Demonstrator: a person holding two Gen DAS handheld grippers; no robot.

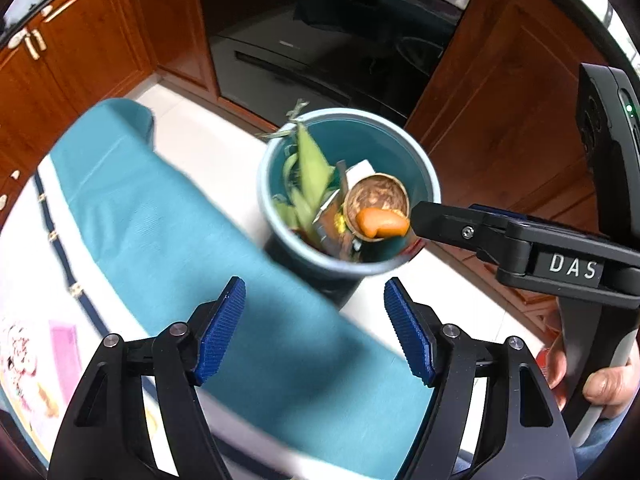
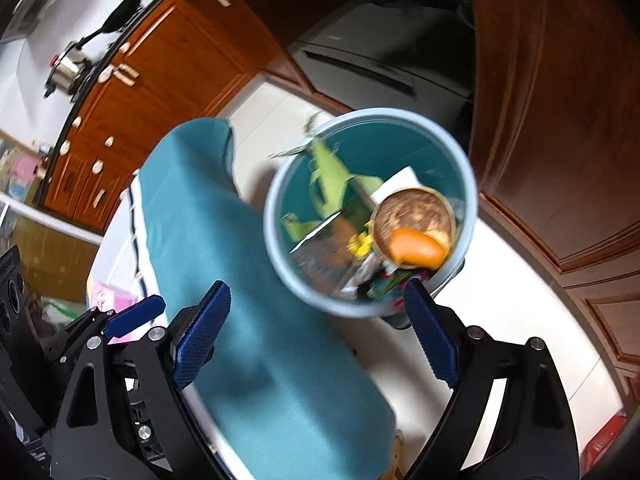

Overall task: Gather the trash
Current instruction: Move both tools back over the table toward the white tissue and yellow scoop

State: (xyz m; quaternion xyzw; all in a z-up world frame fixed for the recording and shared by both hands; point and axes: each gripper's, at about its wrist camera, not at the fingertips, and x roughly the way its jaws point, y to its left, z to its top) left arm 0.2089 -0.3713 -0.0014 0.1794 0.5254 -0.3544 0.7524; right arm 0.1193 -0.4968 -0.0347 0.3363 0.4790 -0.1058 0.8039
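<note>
Teal fabric, a long folded cloth [image 1: 168,216], is seen spread across the white tabletop [image 1: 208,136]. A round light-blue trash bin with a teal interior [image 1: 430,168] is positioned at the tabletop's far edge, just beside the cloth. Green leaves [image 1: 310,164], a brown round shell [image 1: 376,196], an orange peel piece [image 1: 382,222] and wrappers (blurred) are contained in it. The left tool [image 1: 314,326] is held wide, nothing between its blue pads. The right tool [image 2: 316,330] is likewise wide and unloaded, near the bin's rim.
</note>
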